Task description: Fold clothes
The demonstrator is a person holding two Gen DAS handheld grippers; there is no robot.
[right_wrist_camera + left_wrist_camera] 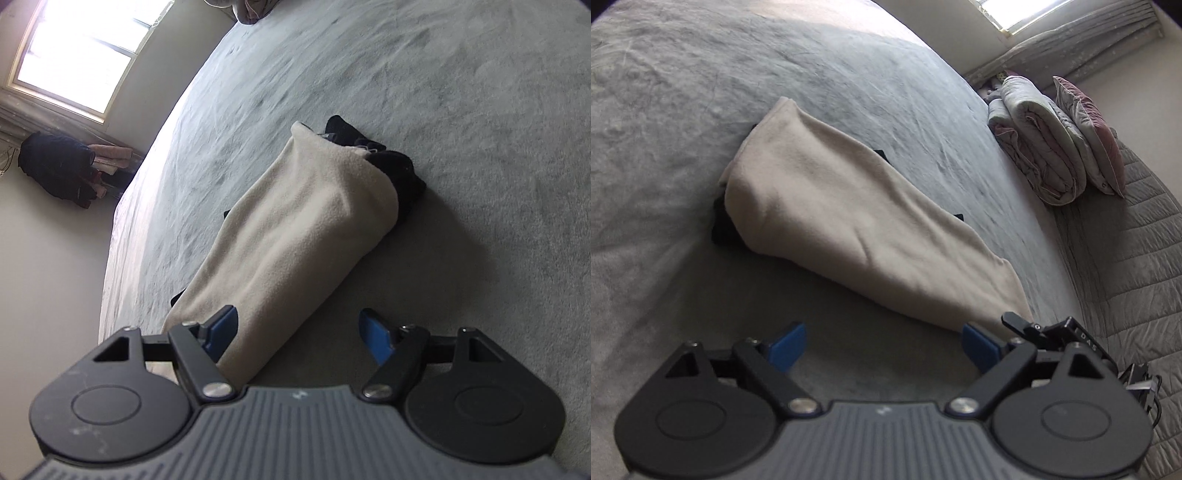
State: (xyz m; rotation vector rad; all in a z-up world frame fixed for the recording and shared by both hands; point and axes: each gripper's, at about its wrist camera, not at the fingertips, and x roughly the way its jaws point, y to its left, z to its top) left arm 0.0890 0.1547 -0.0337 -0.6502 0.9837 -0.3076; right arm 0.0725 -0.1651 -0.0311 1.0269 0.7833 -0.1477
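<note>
Both my grippers tilt down over the grey bed (701, 92). My left gripper (884, 347) stands wide open and empty; my right gripper (297, 334) is parted too, gripping nothing. The folded beige fleece (831, 218) lies on the bed before them, its near end by my right gripper's left finger (221, 328). Dark clothes (391, 173) beneath it are mostly hidden.

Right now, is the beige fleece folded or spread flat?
Folded. The beige fleece lies as a long narrow bundle on the grey bed cover, doubled over a black garment that pokes out at its far end.
</note>
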